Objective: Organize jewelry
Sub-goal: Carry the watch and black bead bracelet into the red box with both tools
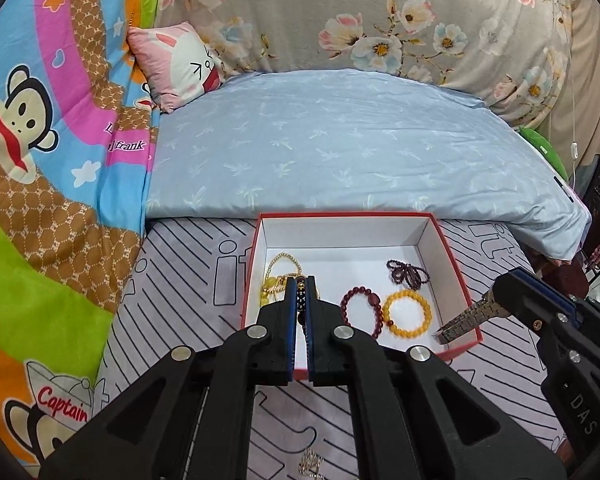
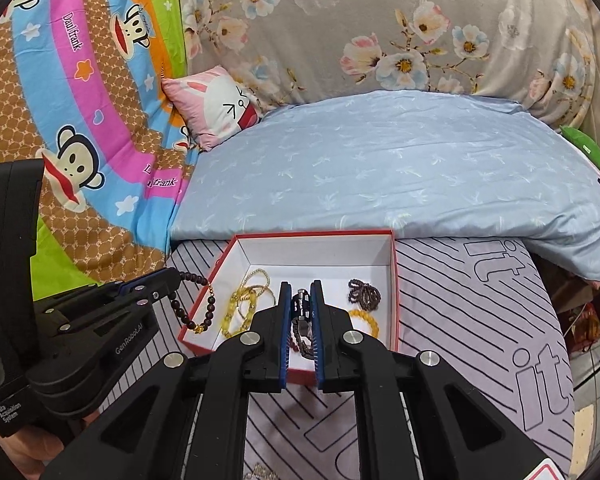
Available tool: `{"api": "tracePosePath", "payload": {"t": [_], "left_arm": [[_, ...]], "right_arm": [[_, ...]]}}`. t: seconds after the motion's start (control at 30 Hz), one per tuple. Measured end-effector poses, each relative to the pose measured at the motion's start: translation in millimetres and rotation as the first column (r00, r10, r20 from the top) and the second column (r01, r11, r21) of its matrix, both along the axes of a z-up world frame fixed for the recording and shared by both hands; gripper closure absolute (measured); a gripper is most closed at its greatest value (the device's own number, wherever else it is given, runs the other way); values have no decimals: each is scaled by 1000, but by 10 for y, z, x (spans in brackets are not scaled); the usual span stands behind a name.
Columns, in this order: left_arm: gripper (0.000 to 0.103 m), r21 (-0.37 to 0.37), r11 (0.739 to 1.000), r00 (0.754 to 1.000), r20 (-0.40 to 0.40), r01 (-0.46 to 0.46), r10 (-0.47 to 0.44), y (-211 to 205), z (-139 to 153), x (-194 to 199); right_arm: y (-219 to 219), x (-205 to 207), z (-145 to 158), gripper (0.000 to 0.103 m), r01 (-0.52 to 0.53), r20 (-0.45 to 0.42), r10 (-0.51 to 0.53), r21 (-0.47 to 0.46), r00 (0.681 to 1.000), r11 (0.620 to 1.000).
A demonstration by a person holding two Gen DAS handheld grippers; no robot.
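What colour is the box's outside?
Red, white inside; the box shows best in the right wrist view.

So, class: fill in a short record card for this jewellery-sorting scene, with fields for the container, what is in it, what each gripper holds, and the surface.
container: open red box with white inside
in box: yellow bead bracelet, dark red bead bracelet, small dark purple strand, pale gold beaded strands
left gripper: shut on dark bead bracelet, which hangs at the box's edge
right gripper: shut on metal watch band
surface: striped grey sheet on a bed
outside box: small pale chain near the cameras
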State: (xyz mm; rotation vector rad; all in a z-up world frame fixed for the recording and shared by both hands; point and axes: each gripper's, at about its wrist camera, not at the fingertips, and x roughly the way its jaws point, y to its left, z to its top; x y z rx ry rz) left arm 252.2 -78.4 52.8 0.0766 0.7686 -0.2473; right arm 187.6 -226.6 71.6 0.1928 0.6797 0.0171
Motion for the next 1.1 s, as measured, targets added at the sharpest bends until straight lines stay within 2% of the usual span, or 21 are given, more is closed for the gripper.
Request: {"api": "tracePosePath", "payload": {"t": [0.67,1.1], "left_arm": [[100,1,1000,999,-41,-11,11,-156,-267,493],[100,6,1000,997,-70,-13,14,-214,-471,679]], "right_arm": [[-108,548,-343,94,4,-52,-3,12,999,1000],[-160,734,-596,94,14,-100,-13,17,995,1000]]}}
